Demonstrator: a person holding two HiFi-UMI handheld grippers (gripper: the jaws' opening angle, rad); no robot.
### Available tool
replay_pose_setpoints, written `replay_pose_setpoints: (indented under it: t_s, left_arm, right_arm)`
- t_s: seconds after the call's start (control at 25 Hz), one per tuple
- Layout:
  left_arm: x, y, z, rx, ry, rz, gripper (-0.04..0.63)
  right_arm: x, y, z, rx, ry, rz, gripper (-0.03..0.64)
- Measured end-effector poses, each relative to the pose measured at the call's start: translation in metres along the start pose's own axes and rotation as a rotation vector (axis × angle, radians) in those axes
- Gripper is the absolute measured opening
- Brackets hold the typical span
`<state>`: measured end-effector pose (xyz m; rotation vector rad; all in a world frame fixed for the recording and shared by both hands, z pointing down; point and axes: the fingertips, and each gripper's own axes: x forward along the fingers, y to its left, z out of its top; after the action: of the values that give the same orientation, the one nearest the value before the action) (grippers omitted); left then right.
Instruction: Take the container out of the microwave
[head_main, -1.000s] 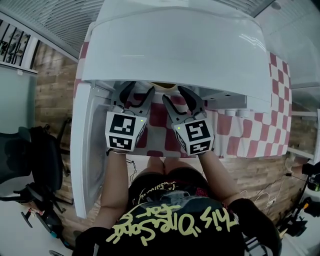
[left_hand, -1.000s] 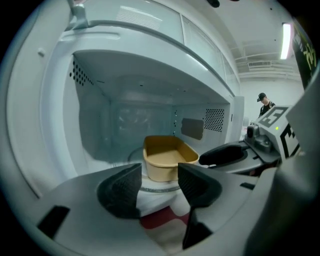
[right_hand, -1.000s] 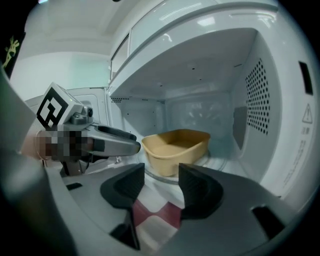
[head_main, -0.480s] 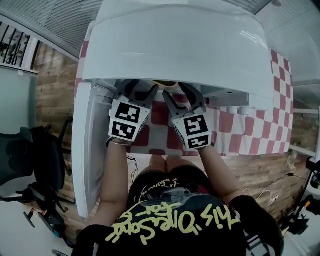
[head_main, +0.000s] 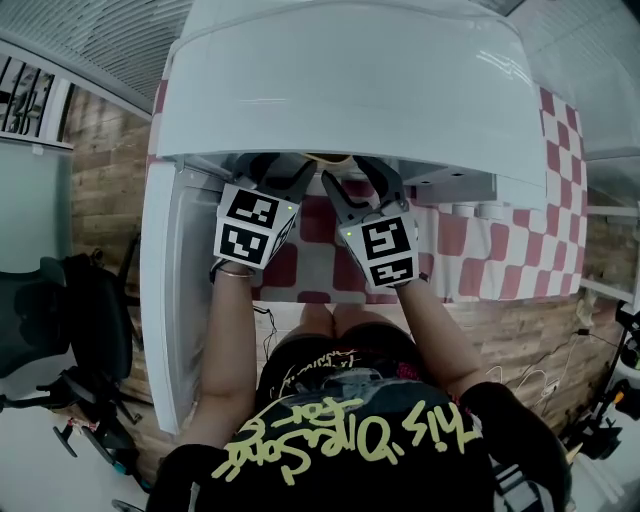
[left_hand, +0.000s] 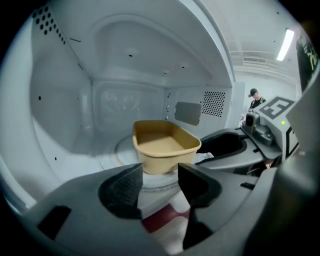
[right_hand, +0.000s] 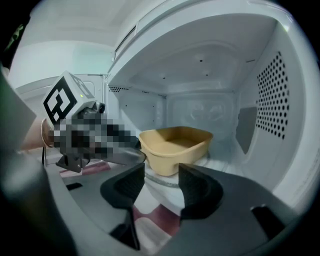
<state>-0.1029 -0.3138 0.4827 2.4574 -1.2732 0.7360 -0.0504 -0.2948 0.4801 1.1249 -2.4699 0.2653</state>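
Microwave: a white microwave oven (head_main: 350, 80) stands on the worktop, its white door (head_main: 165, 300) swung open to the left.
Container: a tan, rectangular plastic container (left_hand: 165, 145) sits empty on the round glass turntable (right_hand: 150, 176) in the middle of the oven cavity, with neither pair of tongs touching it.
Left tongs: the left tongs (left_hand: 159, 182) are at the oven mouth, pads apart, with nothing between them; the container lies just beyond.
Right tongs: the right tongs (right_hand: 162, 185) are beside the left pair at the opening, also spread and empty, short of the container.
Markers: each pair carries a white cube with black square patterns (head_main: 250, 228); there are no letters on them.
Cloth: a red-and-white checked cloth (head_main: 480, 260) covers the worktop under the oven.
Writing: the person's black shirt (head_main: 350, 440) bears scrawled yellow lettering, seen upside down from the head view; I can't read it with any certainty.
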Motion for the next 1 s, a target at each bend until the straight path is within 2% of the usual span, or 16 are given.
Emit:
replay_pose_setpoints:
  t_s: [0.56,0.84,1.0]
  left_arm:
    - [-0.004,-0.019,0.001,0.003,-0.020,0.035,0.216]
    - [-0.008,-0.029,-0.003,0.009,-0.022,0.031,0.216]
    - [-0.010,-0.024,-0.002,0.006,-0.029,0.060,0.216]
  right_arm:
    - [-0.004,-0.010,-0.002,0.049,-0.011,-0.041,0.199]
    - [-0.006,-0.015,-0.002,0.032,-0.009,-0.048,0.199]
    - [-0.007,-0.015,-0.004,0.015,0.000,-0.037,0.199]
